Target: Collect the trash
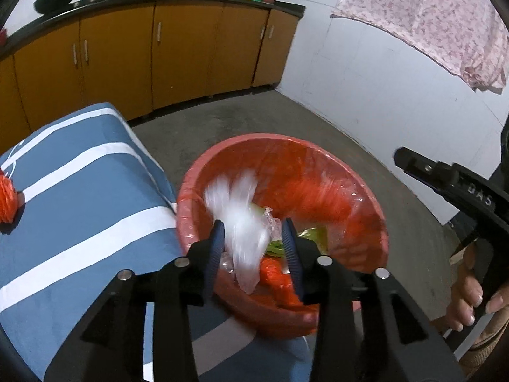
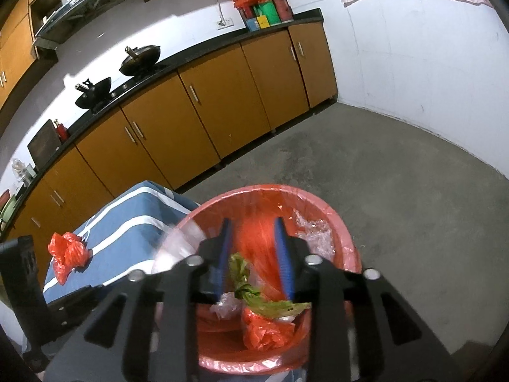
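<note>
Both grippers hang over the red bin, which stands on the floor just beside the striped table. The left gripper is spread wide, a blurred clear bag between its fingers, touching neither. The right gripper is spread too, a blurred red bag between its fingers. Greens and plastic lie in the bin. Another red bag sits on the table.

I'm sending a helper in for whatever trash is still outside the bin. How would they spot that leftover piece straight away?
Start at the table with the blue cloth with white stripes, which stands beside the red bin. On that cloth lies a crumpled red plastic bag. It is the only thing in view lying on the cloth; the other red scraps are already inside the bin.
</note>
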Tool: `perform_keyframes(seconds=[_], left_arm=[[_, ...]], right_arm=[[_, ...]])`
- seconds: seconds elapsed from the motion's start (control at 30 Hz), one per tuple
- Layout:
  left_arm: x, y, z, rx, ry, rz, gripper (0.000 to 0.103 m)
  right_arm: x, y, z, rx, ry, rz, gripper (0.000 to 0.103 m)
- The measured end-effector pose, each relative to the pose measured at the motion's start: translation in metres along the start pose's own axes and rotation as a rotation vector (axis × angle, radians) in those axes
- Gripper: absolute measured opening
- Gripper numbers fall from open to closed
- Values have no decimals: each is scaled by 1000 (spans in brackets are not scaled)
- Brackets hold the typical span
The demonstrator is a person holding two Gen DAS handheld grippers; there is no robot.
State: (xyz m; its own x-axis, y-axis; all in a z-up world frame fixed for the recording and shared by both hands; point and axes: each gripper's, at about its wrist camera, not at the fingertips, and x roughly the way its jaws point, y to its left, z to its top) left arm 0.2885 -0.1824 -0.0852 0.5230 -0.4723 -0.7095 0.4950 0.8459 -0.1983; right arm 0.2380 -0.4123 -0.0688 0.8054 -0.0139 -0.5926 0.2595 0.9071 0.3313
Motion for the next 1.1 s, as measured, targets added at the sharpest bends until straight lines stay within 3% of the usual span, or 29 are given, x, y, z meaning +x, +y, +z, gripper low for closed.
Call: perform_keyframes(seconds=[0.2,0.47,0.53,0.67,0.8,0.93,1.1], left_arm=[[-10,26,-8,-39,-12,42,39],[-48,84,-23,-127,-72,141,40],[-62,104,-29,-148,-100,184,48],[-96,154,-44,-185,-157,302,51],[-125,208,-63,-238,-190,437,63],[-149,267,-83,-320,-203,569,73],[-169,327,-97,-421,-224,662,90]], right_arm=[[0,-4,0,11,3,-29,37],[4,36,0,-64,4,7,46],[9,56,-3,-96,15,35,47],[22,102,-11,-164,39,94,52],[41,162,-25,-238,75,176,58],[59,220,-45,-317,108,247,72],[87,287,-76,-423,146,303,88]])
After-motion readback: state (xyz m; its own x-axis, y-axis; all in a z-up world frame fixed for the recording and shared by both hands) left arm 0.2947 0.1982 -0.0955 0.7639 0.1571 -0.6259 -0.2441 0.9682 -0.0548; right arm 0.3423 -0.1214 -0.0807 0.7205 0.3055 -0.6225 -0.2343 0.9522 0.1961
